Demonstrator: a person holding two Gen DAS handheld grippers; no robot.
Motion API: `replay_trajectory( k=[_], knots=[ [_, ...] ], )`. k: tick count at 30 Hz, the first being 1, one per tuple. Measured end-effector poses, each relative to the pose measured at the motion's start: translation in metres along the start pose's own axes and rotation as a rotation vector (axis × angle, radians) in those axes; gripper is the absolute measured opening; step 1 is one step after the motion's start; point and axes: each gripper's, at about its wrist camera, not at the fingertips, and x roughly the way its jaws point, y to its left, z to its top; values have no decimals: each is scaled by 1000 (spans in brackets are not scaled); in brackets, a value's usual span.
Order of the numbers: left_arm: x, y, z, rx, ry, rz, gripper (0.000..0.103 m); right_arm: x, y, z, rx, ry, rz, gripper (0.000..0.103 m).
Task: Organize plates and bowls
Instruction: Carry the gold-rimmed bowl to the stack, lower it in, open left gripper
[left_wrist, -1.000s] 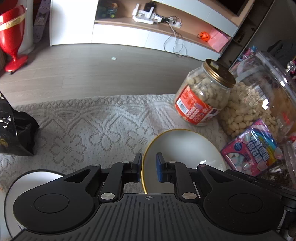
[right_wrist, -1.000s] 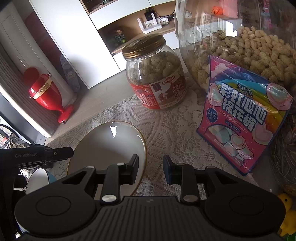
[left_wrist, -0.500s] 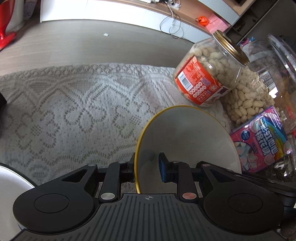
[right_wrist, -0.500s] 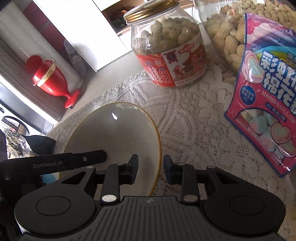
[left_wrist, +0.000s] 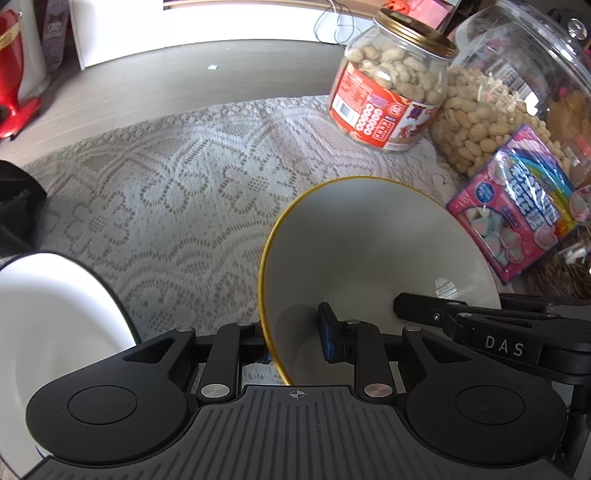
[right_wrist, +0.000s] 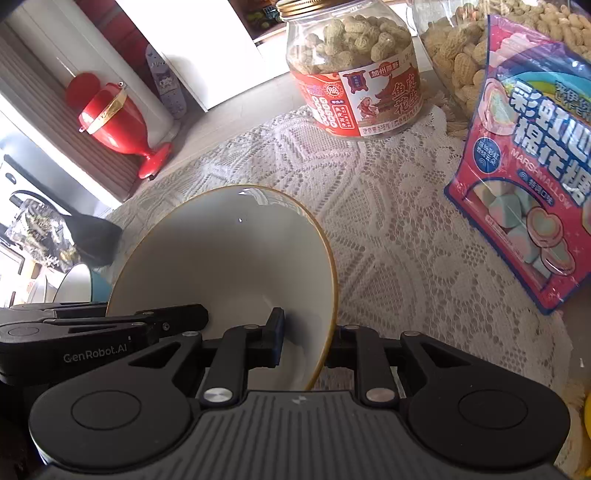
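Right up close, the left gripper (left_wrist: 293, 343) straddles the near left edge of the gold-rimmed bowl (left_wrist: 369, 240). One finger is outside the wall and the other is down inside. Its jaws have just been opening, and although the rim runs between them, the inner pad stands a little off the porcelain, so I'd call that hold slack. Across the bowl, the right gripper (right_wrist: 309, 332) straddles the near right edge the same way. Its jaws have just been closing with the wall between them, and from here they look pinched onto it. The bowl sits on the lace cloth (left_wrist: 184, 192) over the worktop, straight ahead of both hands and between them. It's round, so there's no long axis to line up. Everything turns on the rim running through each pair of jaws, and neither hand is the nearer one. Just beside the left hand lies a white dish (left_wrist: 48, 314), apart from the bowl and, I'd guess, where the bowl goes next. For now only the right side seems able to carry the bowl. Farther back on the right are a pink marshmallow bag (left_wrist: 517, 206), a peanut jar (left_wrist: 388, 99) with a gold lid, and a big glass jar (left_wrist: 517, 92), all close enough to the bowl to get bumped if the lift swings wide.
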Motion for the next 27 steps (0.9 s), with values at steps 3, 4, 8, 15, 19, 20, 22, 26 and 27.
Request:
replay_trajectory(
  k=[3, 4, 8, 15, 19, 20, 22, 26, 27],
  knots=[
    [-20, -4, -24, -15, -1, -9, 26, -21, 7, -18, -40, -11, 1, 20],
    [-29, -5, -36, -26, -1, -15, 26, -30, 10, -27, -60, -20, 2, 20],
    [-58, -13, -84, -49, -40, -22, 23, -54, 19, -63, -122, -29, 21, 21],
    [-71, -21, -157, -101, -55, -4, 23, -69, 28, -117, -197, -9, 23, 22],
    [-69, -18, -177, -145, -51, -33, 23, -70, 24, -136, -206, -10, 20, 22],
    [-68, -19, -180, -146, -60, -34, 23, -70, 22, -138, -203, -18, 22, 22],
    [-68, -20, -185, -138, -77, -29, 23, -70, 21, -140, -200, -29, 25, 22],
    [-65, -17, -188, -150, -69, -60, 23, -70, 21, -143, -201, -51, 33, 24],
    [-64, -16, -189, -154, -67, -67, 23, -70, 21, -143, -200, -53, 35, 25]
  ],
)
